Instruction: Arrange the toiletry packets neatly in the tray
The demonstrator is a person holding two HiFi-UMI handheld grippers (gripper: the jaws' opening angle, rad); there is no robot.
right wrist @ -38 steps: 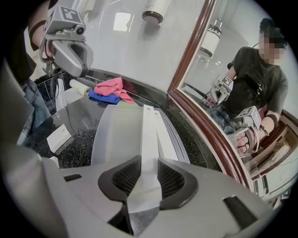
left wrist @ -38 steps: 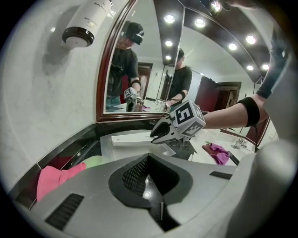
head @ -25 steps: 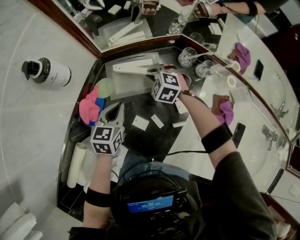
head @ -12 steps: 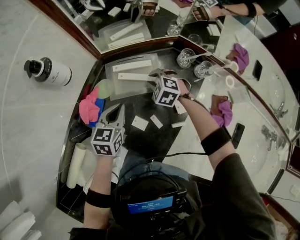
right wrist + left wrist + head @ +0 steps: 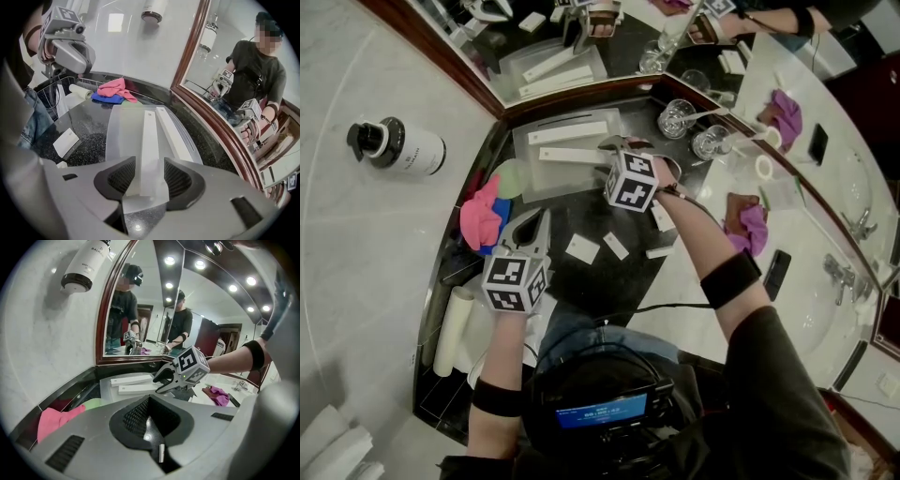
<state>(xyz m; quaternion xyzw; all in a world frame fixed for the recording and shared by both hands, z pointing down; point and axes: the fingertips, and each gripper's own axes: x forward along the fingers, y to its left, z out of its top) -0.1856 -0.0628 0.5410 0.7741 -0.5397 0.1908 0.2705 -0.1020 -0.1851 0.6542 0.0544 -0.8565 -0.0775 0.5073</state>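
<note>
my right claw has just been opening and now stands half apart around the long packet, not pressing it. the packet, tilted a second ago, lies flat in the tray near the worktop's back edge, beside a second packet. my left claw is closed and empty.

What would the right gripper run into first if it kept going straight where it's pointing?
Probably the long white packet lying in the tray. It sits between the right gripper's jaws, which have just been opening. Depth is hard to judge.
</note>
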